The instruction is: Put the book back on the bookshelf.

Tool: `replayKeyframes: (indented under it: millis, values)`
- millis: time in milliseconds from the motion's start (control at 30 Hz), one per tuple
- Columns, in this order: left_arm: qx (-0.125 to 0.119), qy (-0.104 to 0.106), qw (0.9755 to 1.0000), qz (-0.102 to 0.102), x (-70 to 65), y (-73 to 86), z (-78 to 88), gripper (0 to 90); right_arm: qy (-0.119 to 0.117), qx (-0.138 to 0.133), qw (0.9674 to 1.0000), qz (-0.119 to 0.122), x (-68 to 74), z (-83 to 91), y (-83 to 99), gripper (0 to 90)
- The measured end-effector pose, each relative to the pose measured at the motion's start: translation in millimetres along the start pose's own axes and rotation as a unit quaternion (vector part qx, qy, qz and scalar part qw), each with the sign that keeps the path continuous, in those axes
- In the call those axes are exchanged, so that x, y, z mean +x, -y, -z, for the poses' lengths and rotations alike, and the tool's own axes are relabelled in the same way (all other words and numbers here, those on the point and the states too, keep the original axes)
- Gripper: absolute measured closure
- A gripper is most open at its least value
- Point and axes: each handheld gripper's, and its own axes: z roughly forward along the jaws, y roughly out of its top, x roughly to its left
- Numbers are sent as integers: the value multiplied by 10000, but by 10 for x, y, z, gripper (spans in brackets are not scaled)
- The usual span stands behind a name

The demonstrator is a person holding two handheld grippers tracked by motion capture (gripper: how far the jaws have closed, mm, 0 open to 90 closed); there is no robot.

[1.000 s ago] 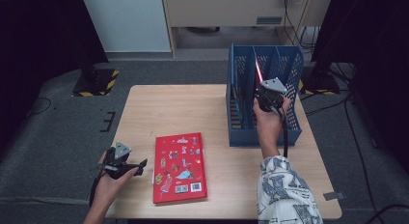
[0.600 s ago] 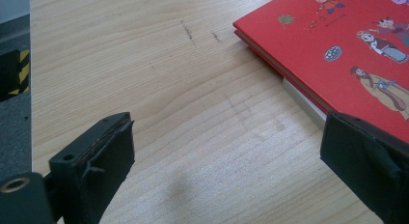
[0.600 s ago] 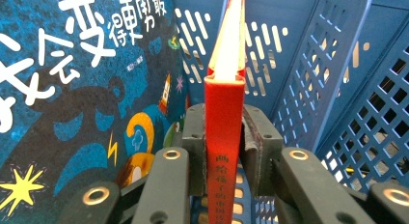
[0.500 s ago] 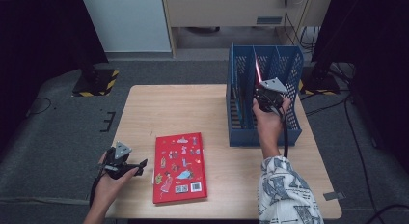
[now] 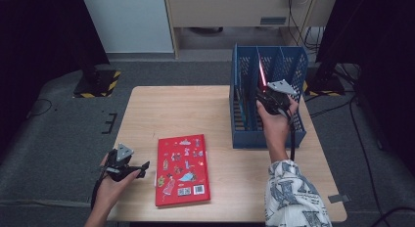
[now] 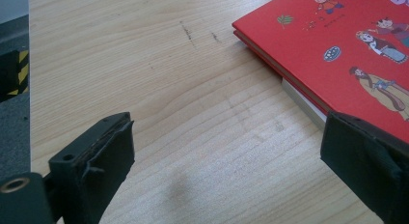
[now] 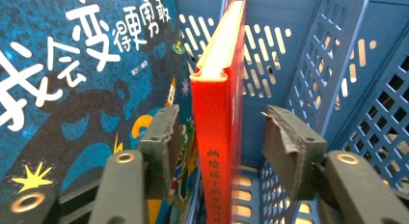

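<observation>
Jaws of right gripper (image 7: 217,137), just opened, are seen clear of upright red book (image 7: 219,113) between them in blue file rack (image 5: 293,134); left gripper (image 6: 226,175) is held wide beside flat red picture book (image 6: 347,45).

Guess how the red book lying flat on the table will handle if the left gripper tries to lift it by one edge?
The red book looks hardcover, with boards overhanging the page block, so probably stiff, not floppy. It lies flush on the table, so getting under it may need a slide first. The glossy cover could slip. The left gripper is open beside it.
</observation>
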Motion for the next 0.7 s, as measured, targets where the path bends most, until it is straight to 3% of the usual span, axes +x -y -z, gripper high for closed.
replayKeyframes:
  millis: [200,700]
  values:
    - [-10,14,10000,-10,-6,-4,-3,40,-208,0,9998,-41,-24,-11,21,353]
    - [-6,20,10000,-21,-10,-5,-6,39,-431,-6,9991,11,-29,50,26,225]
